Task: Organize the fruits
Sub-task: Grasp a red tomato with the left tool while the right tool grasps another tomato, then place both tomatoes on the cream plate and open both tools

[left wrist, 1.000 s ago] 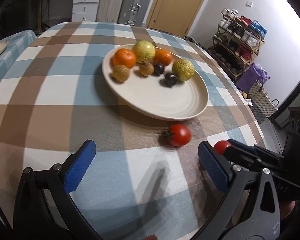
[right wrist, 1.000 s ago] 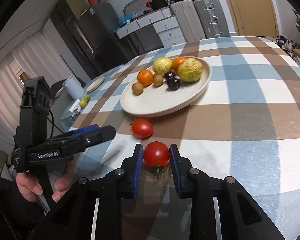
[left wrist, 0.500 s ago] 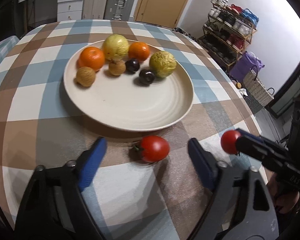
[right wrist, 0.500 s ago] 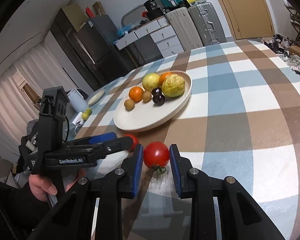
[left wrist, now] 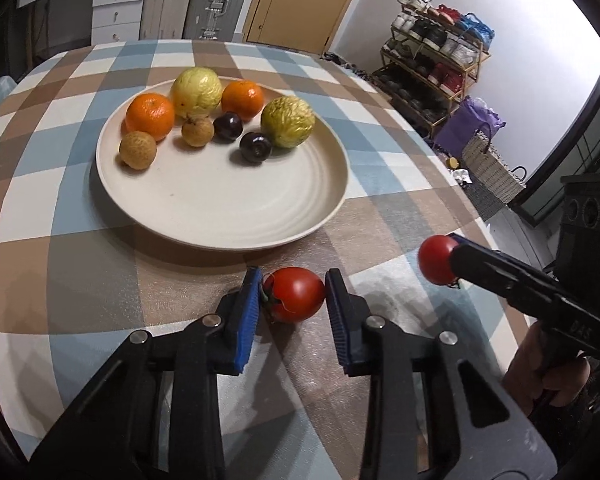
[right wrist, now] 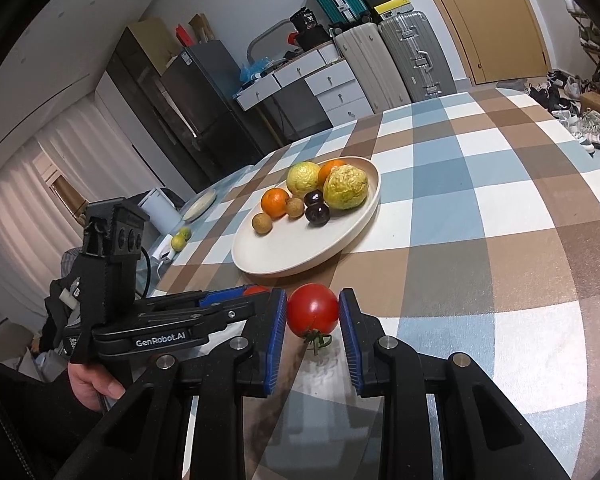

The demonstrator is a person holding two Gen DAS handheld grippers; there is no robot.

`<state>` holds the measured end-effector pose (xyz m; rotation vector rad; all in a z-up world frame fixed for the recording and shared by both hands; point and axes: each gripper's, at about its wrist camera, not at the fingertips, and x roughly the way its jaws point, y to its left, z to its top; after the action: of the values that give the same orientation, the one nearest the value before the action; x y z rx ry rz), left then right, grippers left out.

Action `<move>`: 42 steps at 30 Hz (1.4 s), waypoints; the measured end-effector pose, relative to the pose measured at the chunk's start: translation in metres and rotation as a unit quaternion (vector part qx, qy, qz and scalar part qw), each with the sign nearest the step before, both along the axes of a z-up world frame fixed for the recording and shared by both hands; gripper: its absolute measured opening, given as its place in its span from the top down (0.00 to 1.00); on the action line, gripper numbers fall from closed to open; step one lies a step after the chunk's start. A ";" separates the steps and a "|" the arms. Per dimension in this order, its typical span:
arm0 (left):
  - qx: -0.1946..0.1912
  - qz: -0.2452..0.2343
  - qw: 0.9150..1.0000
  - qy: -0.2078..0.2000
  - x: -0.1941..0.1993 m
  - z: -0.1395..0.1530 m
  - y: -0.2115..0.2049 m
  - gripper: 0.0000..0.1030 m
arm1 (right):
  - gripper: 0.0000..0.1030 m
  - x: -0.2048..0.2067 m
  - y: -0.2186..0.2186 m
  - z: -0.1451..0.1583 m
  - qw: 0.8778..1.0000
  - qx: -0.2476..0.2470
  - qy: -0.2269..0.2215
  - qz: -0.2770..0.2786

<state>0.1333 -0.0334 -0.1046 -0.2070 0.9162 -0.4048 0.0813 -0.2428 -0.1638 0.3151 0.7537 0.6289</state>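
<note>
Tomatoes are both caught now: my left tool (left wrist: 290, 306) just closed on one tomato (left wrist: 294, 294) low in the frame, right tool (right wrist: 312, 326) holds another tomato (right wrist: 312, 314); plate (left wrist: 220, 216) next.

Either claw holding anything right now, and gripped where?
Right claw holds a tomato by its sides, stem downward. Left claw is closing on the second tomato, pads at its sides.

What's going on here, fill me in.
A person is sorting fruit with two handheld grippers. The right gripper holds one tomato lifted off the table. The left gripper is closing around a second tomato on the checked tablecloth, beside the plate of fruit.
</note>
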 end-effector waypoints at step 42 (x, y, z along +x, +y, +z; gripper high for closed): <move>-0.017 0.021 0.999 -0.024 0.076 0.015 0.064 0.81 | 0.73 0.136 0.105 0.025 0.997 -0.013 0.017 0.070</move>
<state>0.2092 0.0304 -0.0895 -0.2455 0.8562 -0.3848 0.2170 -0.1373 -0.1392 0.2513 0.8205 0.7480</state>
